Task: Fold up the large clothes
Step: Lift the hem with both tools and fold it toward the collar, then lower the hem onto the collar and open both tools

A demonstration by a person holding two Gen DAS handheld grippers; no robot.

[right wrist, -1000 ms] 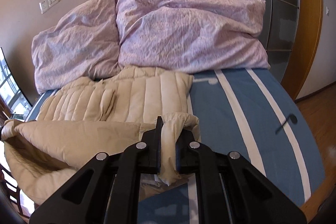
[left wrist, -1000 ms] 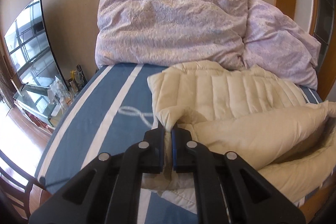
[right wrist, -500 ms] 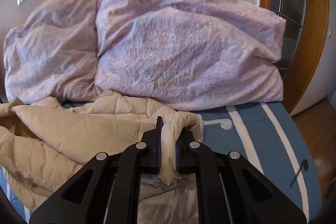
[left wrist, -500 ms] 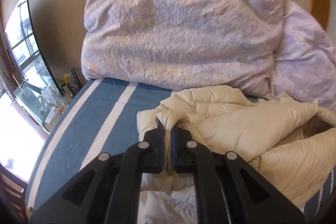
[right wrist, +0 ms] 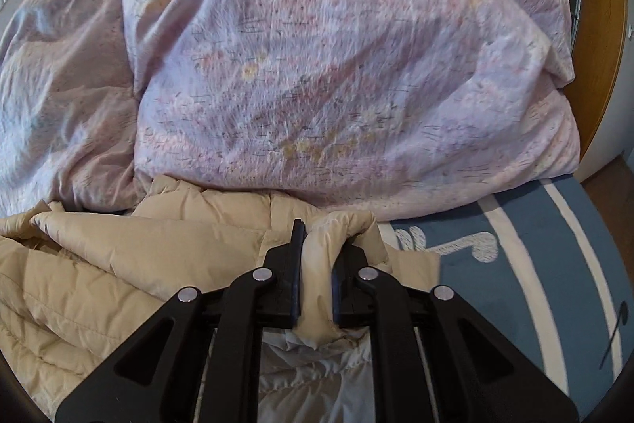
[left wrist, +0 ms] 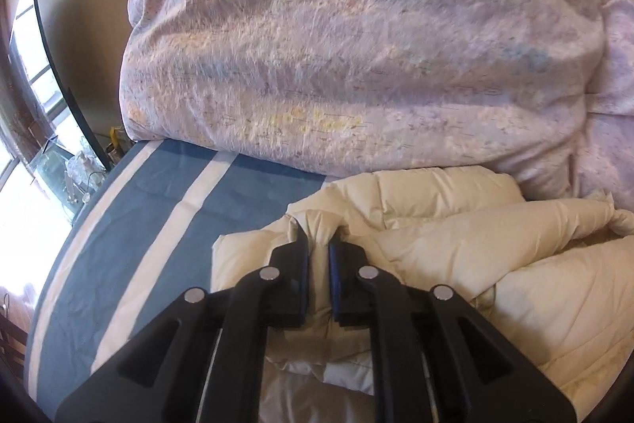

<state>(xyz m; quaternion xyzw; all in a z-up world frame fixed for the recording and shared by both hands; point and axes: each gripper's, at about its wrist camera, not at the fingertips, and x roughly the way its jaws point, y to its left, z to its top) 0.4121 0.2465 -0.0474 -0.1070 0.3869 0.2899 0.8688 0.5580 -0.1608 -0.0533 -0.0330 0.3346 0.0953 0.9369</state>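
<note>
The room was a bedroom: a beige wall behind, a curved dark screen [left wrist: 55, 82] at the far left beside bright windows, and a bed with a blue sheet with white stripes [left wrist: 166, 224] as the work surface. At the head of the bed stood two large lilac pillows [left wrist: 356, 58], and a wooden door frame [right wrist: 602, 26] closed the scene at the right. The cream quilted jacket [left wrist: 475, 256] lay across the bed, its long axis running from one side to the other, with its far edge just under the pillows and touching them. The left gripper [left wrist: 318, 244] was at the left end of the folded-over edge; its jaws had just been opening a little, but a pinch of the cream fabric stood between them and the pads seemed still to press on it. The right gripper [right wrist: 318, 244] was at the right end of the same edge, its jaws also just opening slightly, with a thick roll of fabric between them. Both tools pointed toward the pillows, so the folded edge lay directly ahead and below each one, and neither hand was clearly nearer. In my judgement the fold was brought over, and the coming move was to let the edge go.
</note>
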